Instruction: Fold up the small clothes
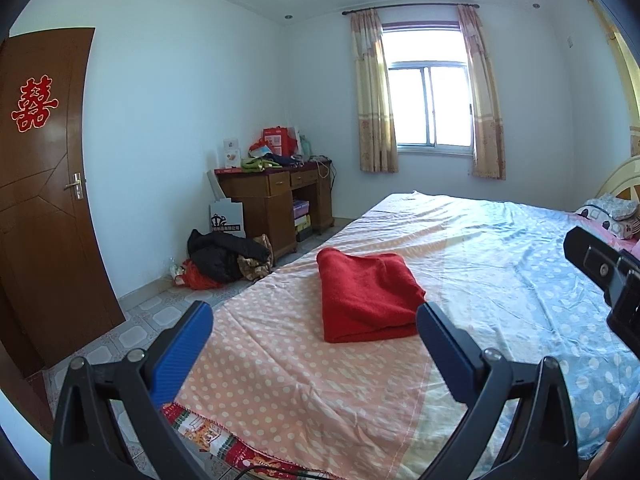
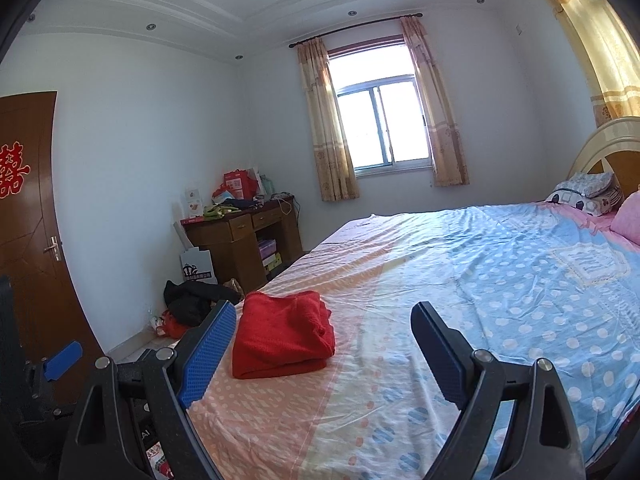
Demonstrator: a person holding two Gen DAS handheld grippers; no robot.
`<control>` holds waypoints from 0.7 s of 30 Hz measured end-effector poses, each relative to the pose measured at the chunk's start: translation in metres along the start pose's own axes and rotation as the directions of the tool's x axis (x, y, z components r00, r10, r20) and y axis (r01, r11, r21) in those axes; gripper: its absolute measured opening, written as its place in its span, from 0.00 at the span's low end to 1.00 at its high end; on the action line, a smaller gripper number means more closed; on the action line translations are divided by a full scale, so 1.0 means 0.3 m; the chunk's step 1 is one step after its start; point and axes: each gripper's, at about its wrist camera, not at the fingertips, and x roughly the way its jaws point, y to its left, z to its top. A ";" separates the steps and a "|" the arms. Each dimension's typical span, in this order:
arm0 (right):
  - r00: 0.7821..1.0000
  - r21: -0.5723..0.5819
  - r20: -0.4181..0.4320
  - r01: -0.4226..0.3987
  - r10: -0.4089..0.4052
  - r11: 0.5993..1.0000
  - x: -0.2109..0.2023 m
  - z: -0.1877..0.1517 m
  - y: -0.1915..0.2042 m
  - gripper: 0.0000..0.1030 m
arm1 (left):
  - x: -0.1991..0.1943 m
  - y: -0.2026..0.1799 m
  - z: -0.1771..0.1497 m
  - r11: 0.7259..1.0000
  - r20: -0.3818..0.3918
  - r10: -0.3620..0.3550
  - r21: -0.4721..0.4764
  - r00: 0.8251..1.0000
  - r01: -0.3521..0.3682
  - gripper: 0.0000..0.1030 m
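A red garment (image 1: 368,296) lies folded into a thick rectangle on the bed (image 1: 304,392), near its left edge. It also shows in the right wrist view (image 2: 280,336). My left gripper (image 1: 314,320) is open and empty, held above the bed's near end, just short of the garment. My right gripper (image 2: 324,320) is open and empty, held to the right of the garment and a little back from it. The right gripper's body (image 1: 608,276) shows at the right edge of the left wrist view; the left gripper's blue pad (image 2: 62,360) shows at the left of the right wrist view.
The bed has a pink and blue dotted sheet (image 2: 500,280), with pillows (image 2: 588,196) at the headboard. A wooden desk (image 1: 280,204) with clutter stands by the far wall. Dark bags and clothes (image 1: 224,256) lie on the tiled floor. A brown door (image 1: 40,200) is at the left.
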 end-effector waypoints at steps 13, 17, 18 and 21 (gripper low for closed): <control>0.999 -0.001 0.047 0.001 -0.001 1.000 -0.039 0.020 -0.003 0.87 | -0.016 0.013 0.013 1.000 0.015 0.007 -0.014 1.000 -0.007 1.00; 0.999 -0.017 0.046 0.002 -0.002 1.000 -0.038 0.018 0.007 0.88 | -0.020 0.012 0.013 1.000 0.022 0.006 -0.008 1.000 -0.006 1.00; 0.999 -0.018 0.044 0.001 -0.001 1.000 -0.038 0.017 0.007 0.88 | -0.020 0.010 0.014 1.000 0.022 0.005 -0.006 1.000 -0.005 1.00; 0.999 -0.018 0.042 0.000 0.001 1.000 -0.038 0.016 0.006 0.88 | -0.020 0.010 0.018 1.000 0.022 -0.002 -0.006 1.000 0.002 1.00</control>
